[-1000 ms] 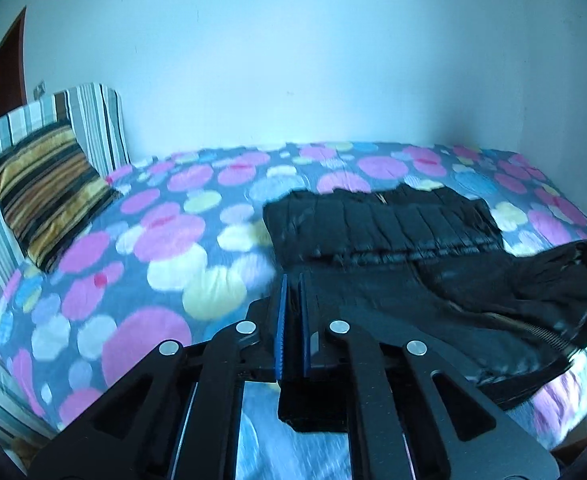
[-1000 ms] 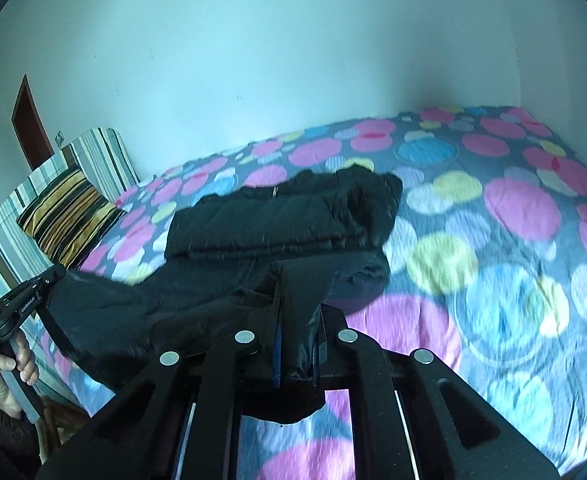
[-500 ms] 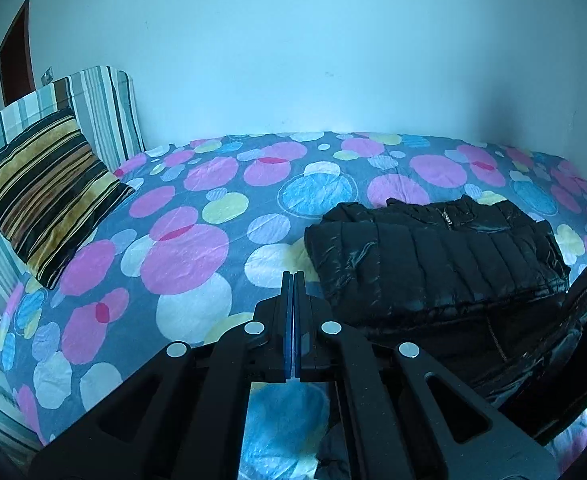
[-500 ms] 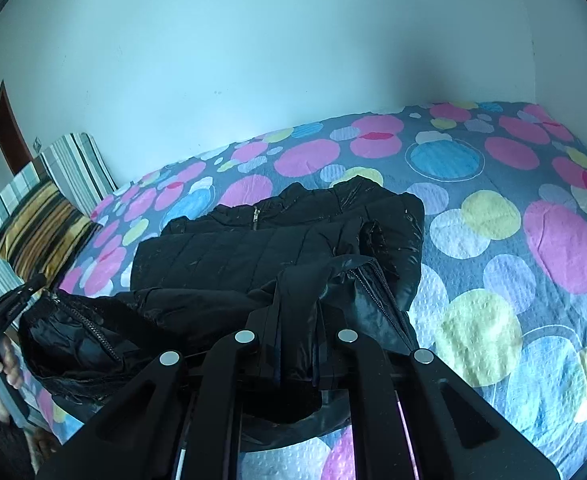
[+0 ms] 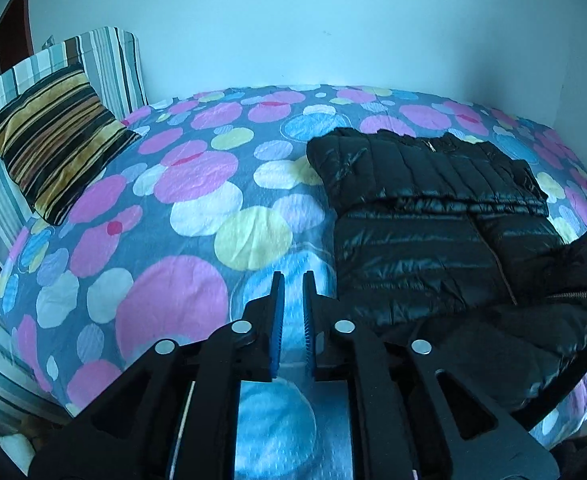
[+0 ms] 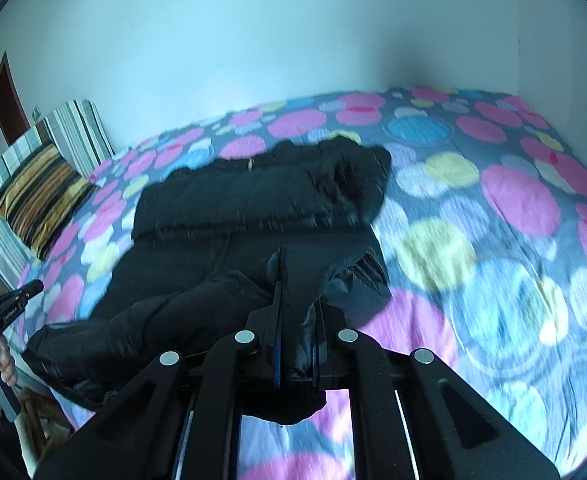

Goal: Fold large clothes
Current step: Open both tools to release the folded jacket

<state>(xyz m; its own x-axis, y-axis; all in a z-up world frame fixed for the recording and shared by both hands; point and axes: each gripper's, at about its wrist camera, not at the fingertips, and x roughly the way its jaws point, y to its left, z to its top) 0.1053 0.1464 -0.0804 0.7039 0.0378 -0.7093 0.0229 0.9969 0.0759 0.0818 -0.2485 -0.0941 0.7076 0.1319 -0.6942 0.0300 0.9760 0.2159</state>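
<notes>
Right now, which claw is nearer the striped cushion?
Left. The left claw hovers open over the bedspread, beside the jacket, on the striped cushion side. The right claw grips jacket fabric farther from it.

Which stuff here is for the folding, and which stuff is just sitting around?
For the folding:
- black puffer jacket, lying on the bed
- right gripper, pinching a bit of the jacket
- left gripper, open, nothing in it

Just sitting around:
- striped cushion
- spotty bedspread (only something to fold on)
- striped headboard cover
</notes>
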